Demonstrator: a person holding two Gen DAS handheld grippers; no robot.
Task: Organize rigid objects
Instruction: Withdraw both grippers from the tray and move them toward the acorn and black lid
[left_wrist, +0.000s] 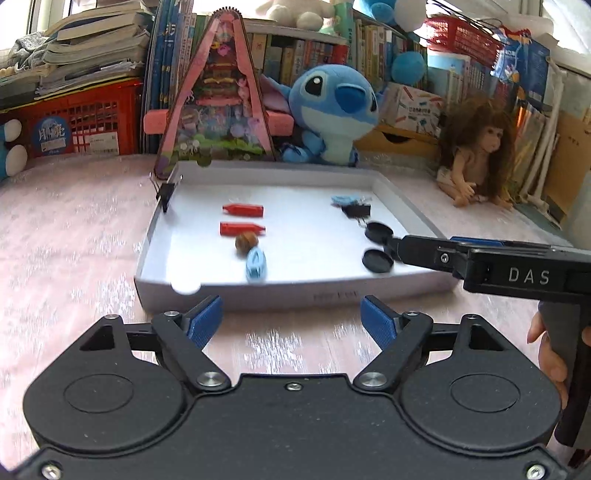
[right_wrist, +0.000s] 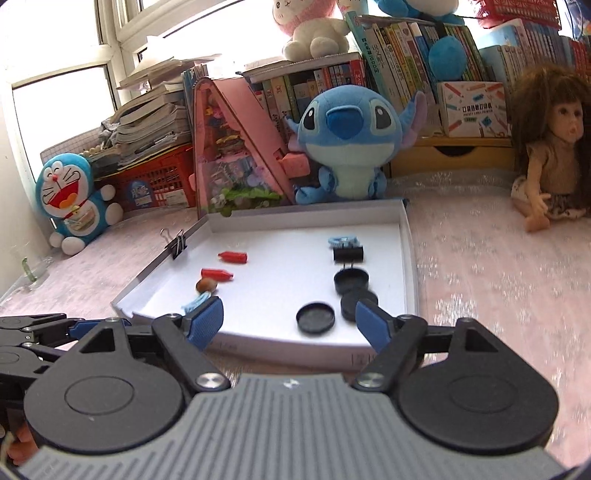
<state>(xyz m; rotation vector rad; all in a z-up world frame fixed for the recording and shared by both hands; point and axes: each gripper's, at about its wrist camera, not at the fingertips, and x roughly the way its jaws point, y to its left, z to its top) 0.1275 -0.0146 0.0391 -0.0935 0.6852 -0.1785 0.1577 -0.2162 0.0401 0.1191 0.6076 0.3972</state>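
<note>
A white shallow tray (left_wrist: 295, 295) (right_wrist: 410, 258) lies on the pink table. In it lie two red pieces (left_wrist: 242, 209) (right_wrist: 232, 256), a brown nut-like piece (left_wrist: 246, 242) (right_wrist: 205, 284), a light blue clip (left_wrist: 255, 263) (right_wrist: 195, 303), a black binder clip (left_wrist: 356, 210) (right_wrist: 348, 254), another light blue piece (left_wrist: 345, 199) (right_wrist: 343, 240) and three black round caps (left_wrist: 377, 260) (right_wrist: 316, 317). My left gripper (left_wrist: 291, 319) is open and empty before the tray's front wall. My right gripper (right_wrist: 290, 321) is open and empty at the tray's front right; it also shows in the left wrist view (left_wrist: 395, 245).
A binder clip (left_wrist: 165, 192) (right_wrist: 176, 242) grips the tray's left rim. Behind the tray stand a pink triangular toy house (left_wrist: 218, 99), a blue plush (left_wrist: 332, 110) (right_wrist: 347, 140), a doll (left_wrist: 476, 155) (right_wrist: 550, 147), a red basket (left_wrist: 92, 122), a Doraemon plush (right_wrist: 74, 195) and books.
</note>
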